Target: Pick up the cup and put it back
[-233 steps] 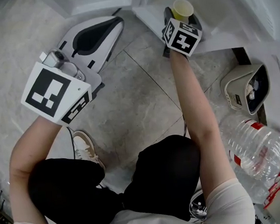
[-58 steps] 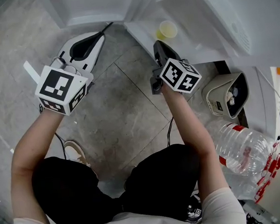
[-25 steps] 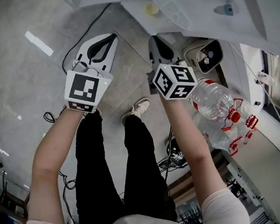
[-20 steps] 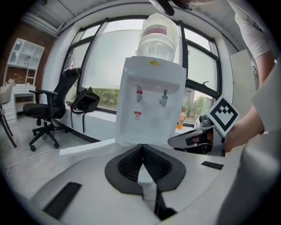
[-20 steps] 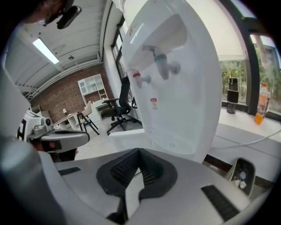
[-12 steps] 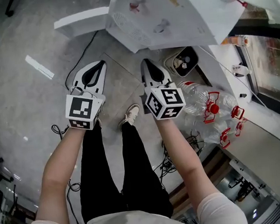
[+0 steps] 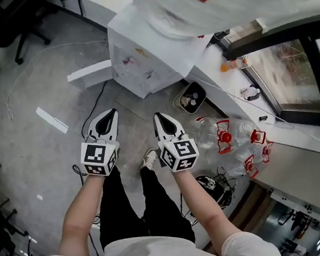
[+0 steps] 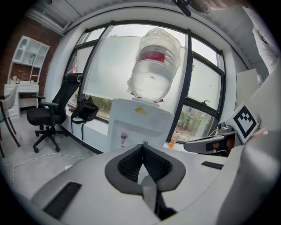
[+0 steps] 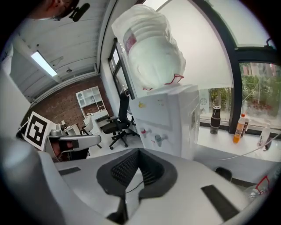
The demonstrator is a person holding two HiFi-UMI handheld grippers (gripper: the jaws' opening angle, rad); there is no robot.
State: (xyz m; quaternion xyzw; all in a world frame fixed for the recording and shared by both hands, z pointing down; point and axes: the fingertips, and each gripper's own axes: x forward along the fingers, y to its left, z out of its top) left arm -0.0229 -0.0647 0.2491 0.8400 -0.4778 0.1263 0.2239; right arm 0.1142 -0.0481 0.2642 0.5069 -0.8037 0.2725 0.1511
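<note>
L tool (image 7: 108, 114) & R tool (image 7: 160, 119) are both held out in front of me, side by side, not touching, over the grey floor (image 7: 33, 147); L jaws are pressed together at the tips w/ nothing btwn them; R jaws same, closed & empty; both point toward the white water dispenser (image 7: 143, 65), w/ a big inverted bottle (image 8: 153, 66) on top; cup: can't make it out in any view, prob. too small or hidden at the dispenser, and it's in neither tool; small bin (image 7: 191, 98) sits just beside the dispenser; empty water bottles (image 7: 228, 141) lie on the floor to my right, near the bin; black office chair (image 8: 48, 118) stands off to the left.
</note>
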